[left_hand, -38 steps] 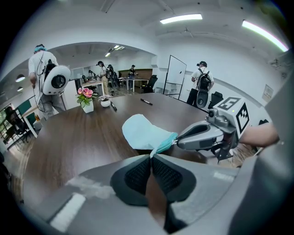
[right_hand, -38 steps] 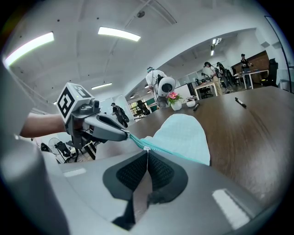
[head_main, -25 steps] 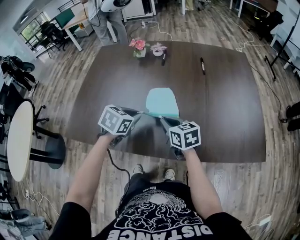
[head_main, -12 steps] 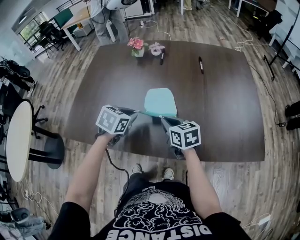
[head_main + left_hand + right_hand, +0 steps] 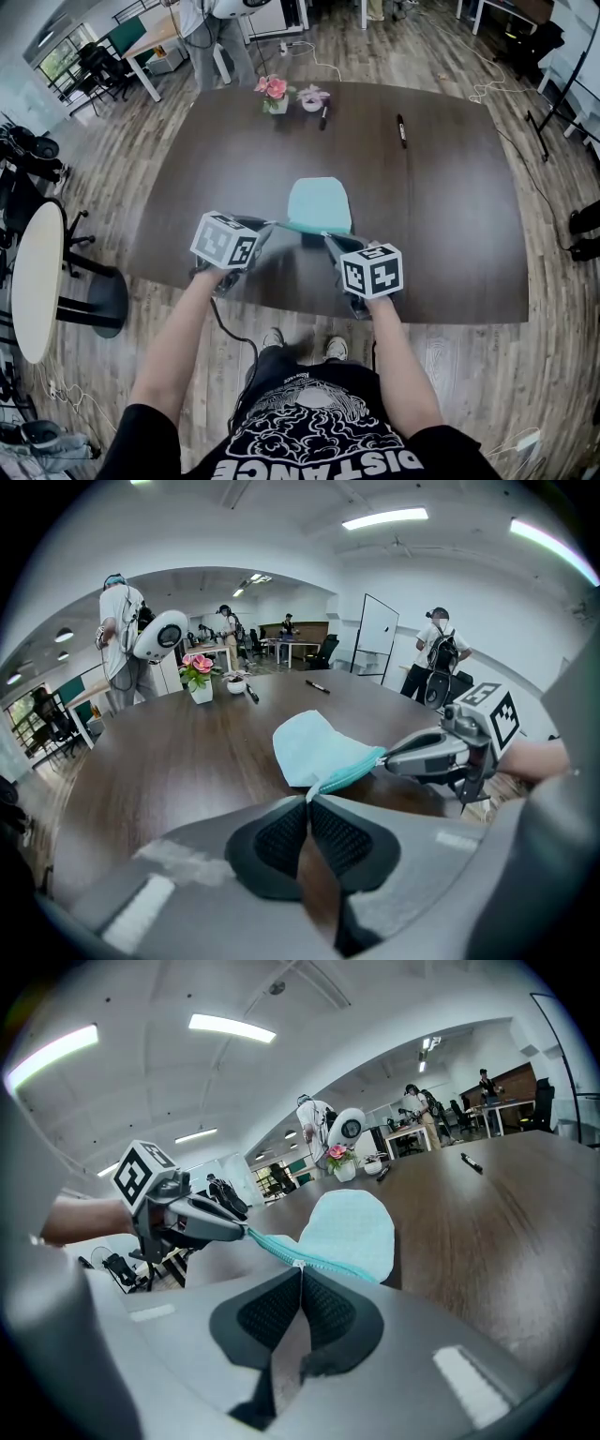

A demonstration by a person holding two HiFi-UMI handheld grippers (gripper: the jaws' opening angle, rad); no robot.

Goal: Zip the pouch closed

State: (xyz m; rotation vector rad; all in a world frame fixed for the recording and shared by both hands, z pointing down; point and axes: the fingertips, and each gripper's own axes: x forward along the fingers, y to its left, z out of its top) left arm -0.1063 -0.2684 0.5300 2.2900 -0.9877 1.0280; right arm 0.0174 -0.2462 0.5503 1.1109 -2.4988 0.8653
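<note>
Pouch point(image 5: 319, 202) zip point(image 5: 272, 1246), partway.
Left tool point(image 5: 307, 801) clamps pouch end, right tool point(image 5: 300, 1269) clamps slider point(image 5: 298, 1263); remainder seemingly unclosed.

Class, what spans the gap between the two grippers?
The pouch's teal zipper edge, gripped by the left gripper and right gripper, shown in the left gripper view.

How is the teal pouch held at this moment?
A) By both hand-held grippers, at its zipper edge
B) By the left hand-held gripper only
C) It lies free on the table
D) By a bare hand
A: the left hand-held gripper and the right hand-held gripper are both shut on the pouch's zipper edge.
</note>
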